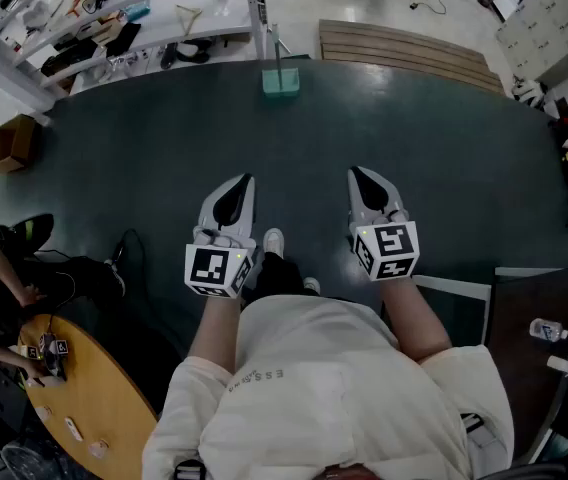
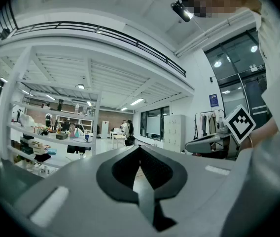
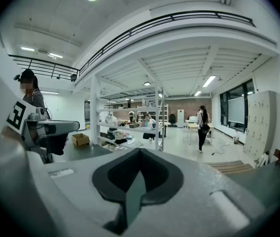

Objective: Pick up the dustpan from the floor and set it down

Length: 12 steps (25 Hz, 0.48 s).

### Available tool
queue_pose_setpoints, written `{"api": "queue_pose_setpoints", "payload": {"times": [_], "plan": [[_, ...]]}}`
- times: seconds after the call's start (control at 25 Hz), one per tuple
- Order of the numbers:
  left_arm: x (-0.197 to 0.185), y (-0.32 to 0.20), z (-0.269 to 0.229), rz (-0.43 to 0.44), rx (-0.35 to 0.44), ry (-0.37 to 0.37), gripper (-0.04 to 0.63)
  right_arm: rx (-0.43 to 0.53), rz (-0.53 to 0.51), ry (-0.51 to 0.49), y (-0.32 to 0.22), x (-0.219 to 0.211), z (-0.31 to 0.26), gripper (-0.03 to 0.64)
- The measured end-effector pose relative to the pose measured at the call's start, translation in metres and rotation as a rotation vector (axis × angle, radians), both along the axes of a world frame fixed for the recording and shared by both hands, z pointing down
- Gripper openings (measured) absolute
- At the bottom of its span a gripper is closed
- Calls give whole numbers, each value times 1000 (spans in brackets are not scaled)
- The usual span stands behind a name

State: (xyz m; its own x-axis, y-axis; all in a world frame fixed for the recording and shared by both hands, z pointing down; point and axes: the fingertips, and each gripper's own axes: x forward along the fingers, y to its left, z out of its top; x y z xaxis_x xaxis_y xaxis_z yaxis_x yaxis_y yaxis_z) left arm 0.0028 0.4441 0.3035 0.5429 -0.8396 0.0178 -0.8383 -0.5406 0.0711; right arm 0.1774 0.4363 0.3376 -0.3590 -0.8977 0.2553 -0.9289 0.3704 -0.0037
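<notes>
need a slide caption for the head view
Shut, empty left gripper and right gripper held out over dark floor; teal dustpan stands ahead, untouched.

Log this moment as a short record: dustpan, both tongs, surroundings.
dustpan: on the floor at the far edge of the dark floor area, handle up, untouched
left tongs: shut, empty
right tongs: shut, empty
position: both tongs held in front of the person, well short of the dustpan
nearby: shelving far left; round wooden table near left
</notes>
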Motion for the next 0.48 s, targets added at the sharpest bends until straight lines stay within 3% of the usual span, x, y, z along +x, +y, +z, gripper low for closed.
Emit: {"api": "queue_pose_setpoints", "payload": {"times": [0.48], "plan": [[2,-10,4,-1,-10,13,17,-11,-3,7,-11,0,7,-11]]}}
